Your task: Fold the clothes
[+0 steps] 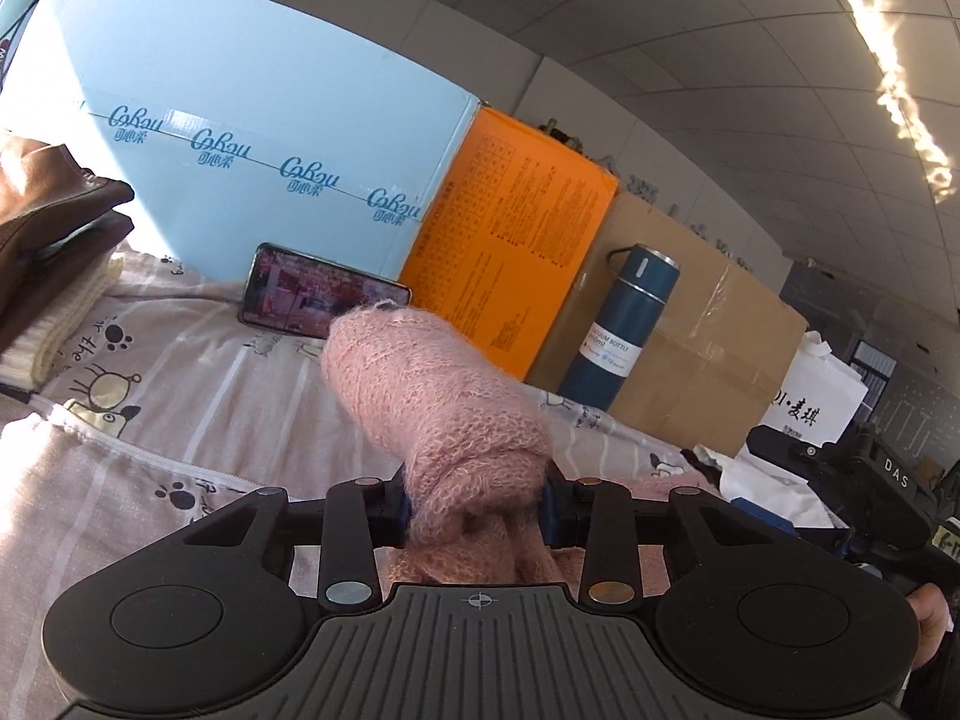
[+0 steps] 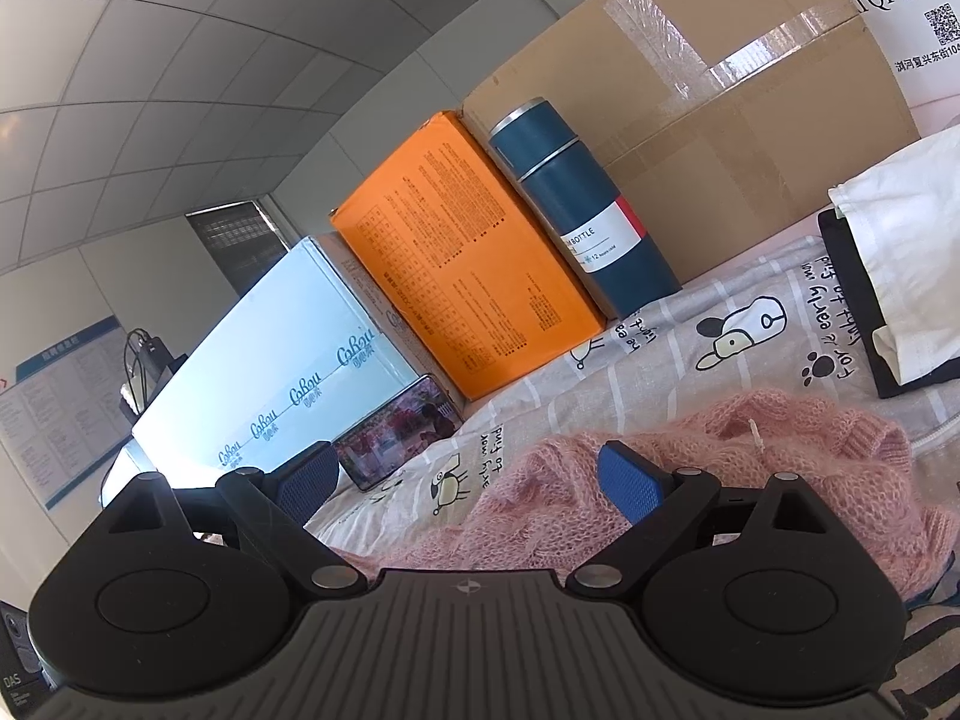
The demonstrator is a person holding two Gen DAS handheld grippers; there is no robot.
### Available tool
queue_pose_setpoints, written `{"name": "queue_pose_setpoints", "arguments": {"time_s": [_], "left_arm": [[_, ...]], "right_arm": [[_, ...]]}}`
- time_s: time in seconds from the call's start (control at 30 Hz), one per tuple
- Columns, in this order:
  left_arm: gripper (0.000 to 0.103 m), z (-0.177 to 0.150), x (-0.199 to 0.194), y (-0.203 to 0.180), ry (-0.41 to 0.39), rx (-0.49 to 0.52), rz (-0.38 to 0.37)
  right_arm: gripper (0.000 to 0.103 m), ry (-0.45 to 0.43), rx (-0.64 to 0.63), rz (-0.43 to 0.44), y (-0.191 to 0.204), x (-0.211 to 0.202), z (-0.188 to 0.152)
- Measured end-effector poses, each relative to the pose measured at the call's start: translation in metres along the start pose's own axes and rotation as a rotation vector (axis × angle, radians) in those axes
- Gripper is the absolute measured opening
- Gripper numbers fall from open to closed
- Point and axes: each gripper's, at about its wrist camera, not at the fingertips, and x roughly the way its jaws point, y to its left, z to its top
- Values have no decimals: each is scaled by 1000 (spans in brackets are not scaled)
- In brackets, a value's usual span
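Observation:
A pink fuzzy knit sweater (image 2: 690,480) lies crumpled on a bed sheet printed with cartoon dogs (image 2: 600,372). My left gripper (image 1: 477,510) is shut on a sleeve of the pink sweater (image 1: 432,384), which sticks up and forward from between its blue pads, lifted above the sheet. My right gripper (image 2: 468,480) is open, its blue pads (image 2: 630,483) wide apart, held just above the sweater's near edge and holding nothing. The right gripper also shows at the right edge of the left wrist view (image 1: 858,480).
Along the back stand a light blue box (image 1: 240,120), an orange box (image 1: 516,228), a dark blue vacuum bottle (image 1: 624,330) and a brown carton (image 1: 708,348). A phone (image 1: 312,294) leans on the blue box. Folded clothes (image 1: 54,240) lie left; white and black garments (image 2: 888,252) lie right.

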Motion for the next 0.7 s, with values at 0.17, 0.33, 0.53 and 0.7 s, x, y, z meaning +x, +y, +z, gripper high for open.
{"name": "queue_pose_setpoints", "arguments": {"time_s": [0.17,0.33,0.53,0.7], "left_arm": [[32,1,0,5,7,33,86],[29,6,-7,10,-5,76,140],[28,13,-18,10,-47,185,261],[28,23,-30,13,-126,309,468]], "right_arm": [[93,-7,8,3,-1,-1,0],[94,-9,2,6,1,-2,0],[94,-12,6,8,0,-3,1],[94,-17,7,10,0,-4,1]]}}
